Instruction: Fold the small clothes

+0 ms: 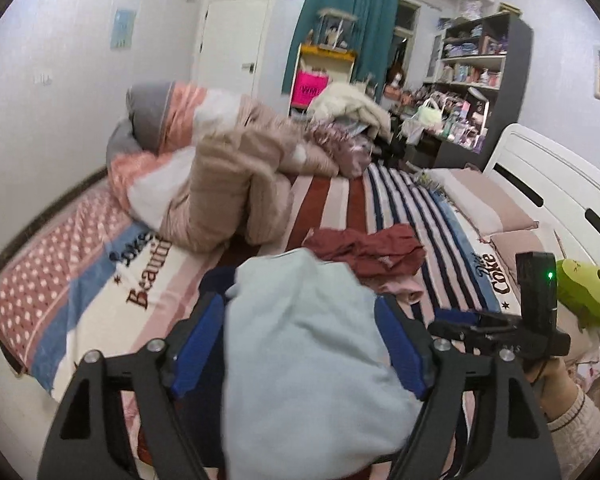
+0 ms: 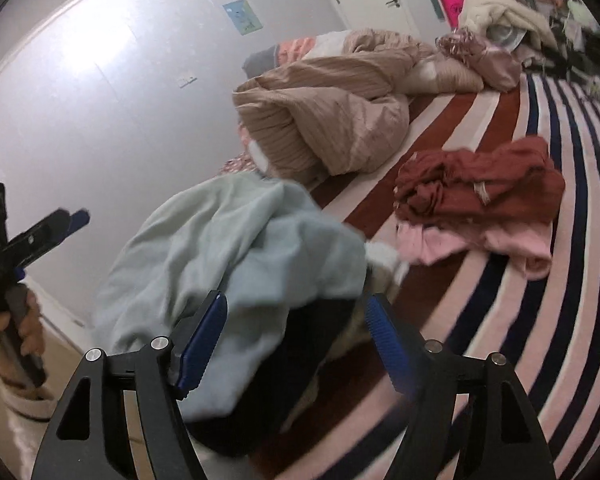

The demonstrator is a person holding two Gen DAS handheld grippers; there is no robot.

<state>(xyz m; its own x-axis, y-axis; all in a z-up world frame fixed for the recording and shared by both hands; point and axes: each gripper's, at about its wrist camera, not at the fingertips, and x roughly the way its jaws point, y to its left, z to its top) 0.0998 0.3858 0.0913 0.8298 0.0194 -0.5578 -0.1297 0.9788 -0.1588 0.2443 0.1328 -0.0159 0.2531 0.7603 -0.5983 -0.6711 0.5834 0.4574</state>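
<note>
The pale blue garment (image 1: pixel 300 360) lay bunched on the bed (image 1: pixel 100 292) between the spread jaws of the left gripper (image 1: pixel 300 344), pads not pressing it, while the right gripper (image 2: pixel 296 340), jaws likewise spread, had it just ahead and to its left.
</note>
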